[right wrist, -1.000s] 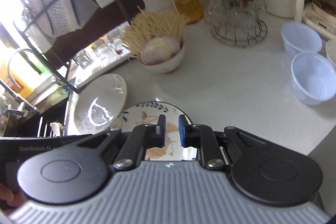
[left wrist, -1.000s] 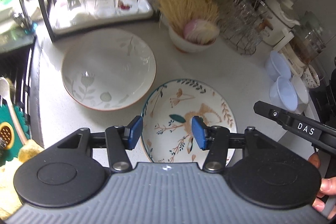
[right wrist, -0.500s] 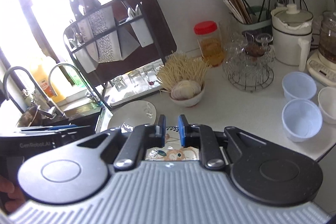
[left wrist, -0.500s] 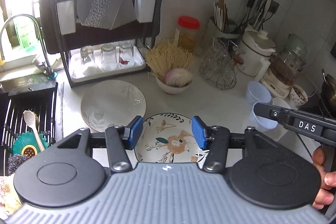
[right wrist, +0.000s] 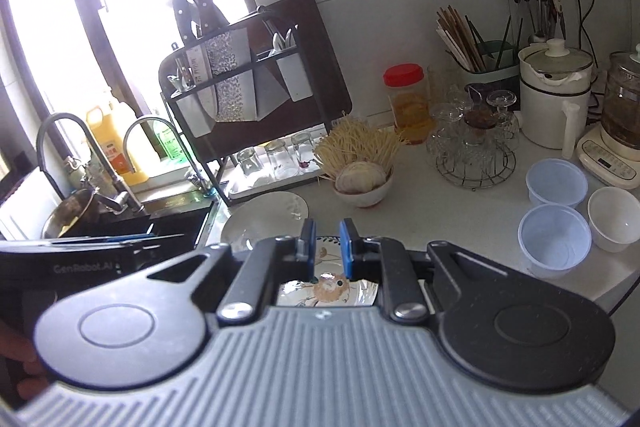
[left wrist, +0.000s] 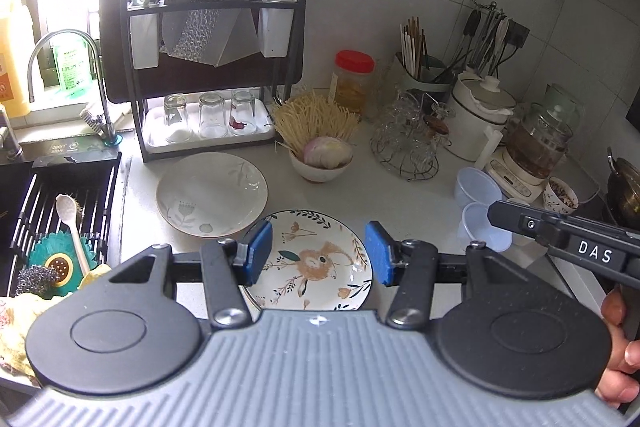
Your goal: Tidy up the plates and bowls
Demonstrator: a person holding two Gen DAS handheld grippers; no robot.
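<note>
A floral plate with a bird motif (left wrist: 316,263) lies on the white counter near its front edge. Behind and left of it sits a white plate with pale leaf prints (left wrist: 212,193). A small bowl holding an onion and dry noodles (left wrist: 322,167) stands further back. My left gripper (left wrist: 318,253) hovers above the floral plate, open, nothing between its blue pads. My right gripper (right wrist: 327,247) is shut with nothing in it, also high over the floral plate (right wrist: 328,291); the white plate (right wrist: 264,215) and onion bowl (right wrist: 362,187) lie beyond.
A black rack with upturned glasses (left wrist: 208,115) stands at the back left, beside the sink and its drain grid (left wrist: 60,219). Two clear plastic tubs (right wrist: 554,243) and a white bowl (right wrist: 614,219) sit at the right. A wire glassware stand (left wrist: 408,147) and kettle are behind.
Both grippers have risen and drawn back from the plates, so the plates look smaller and the rack and wall have come into view. Neither gripper's jaws have changed.
</note>
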